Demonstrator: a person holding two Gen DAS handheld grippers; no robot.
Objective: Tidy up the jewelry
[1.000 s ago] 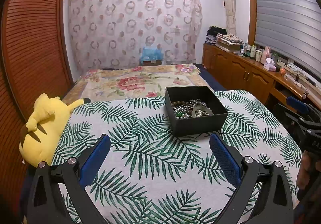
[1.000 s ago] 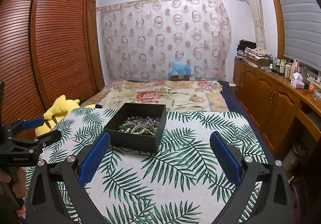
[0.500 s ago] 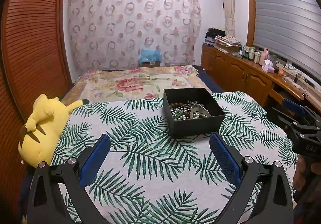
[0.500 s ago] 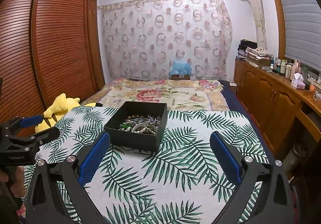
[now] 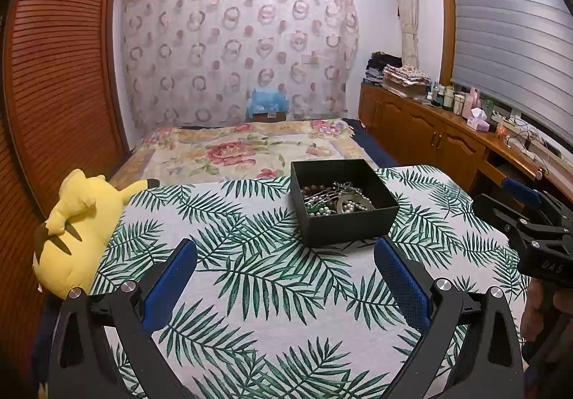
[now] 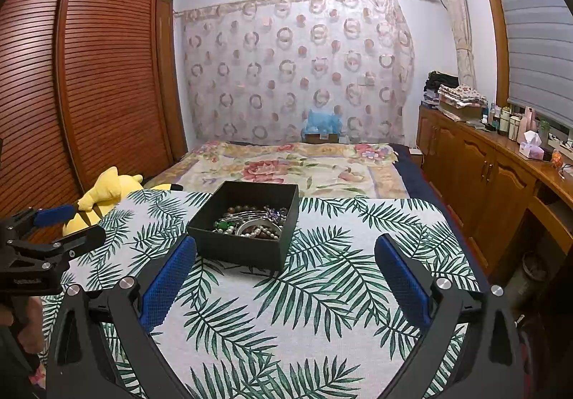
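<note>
- Jewelry (image 5: pixel 335 200), beaded and tangled, fills a square matte-black box (image 5: pixel 352 225) on palm-print cloth (image 5: pixel 250 273).
- Left gripper (image 5: pixel 284 277) and right gripper (image 6: pixel 285 272) both gape empty.
- Plush yellow toy (image 5: pixel 77 223) lies left.

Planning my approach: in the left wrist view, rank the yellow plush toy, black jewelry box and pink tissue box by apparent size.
1. yellow plush toy and black jewelry box: look alike, unranked.
2. pink tissue box: smallest, though it sits farther away.

Right gripper (image 5: pixel 515 200) — nearer the box (image 5: pixel 343 200).
</note>
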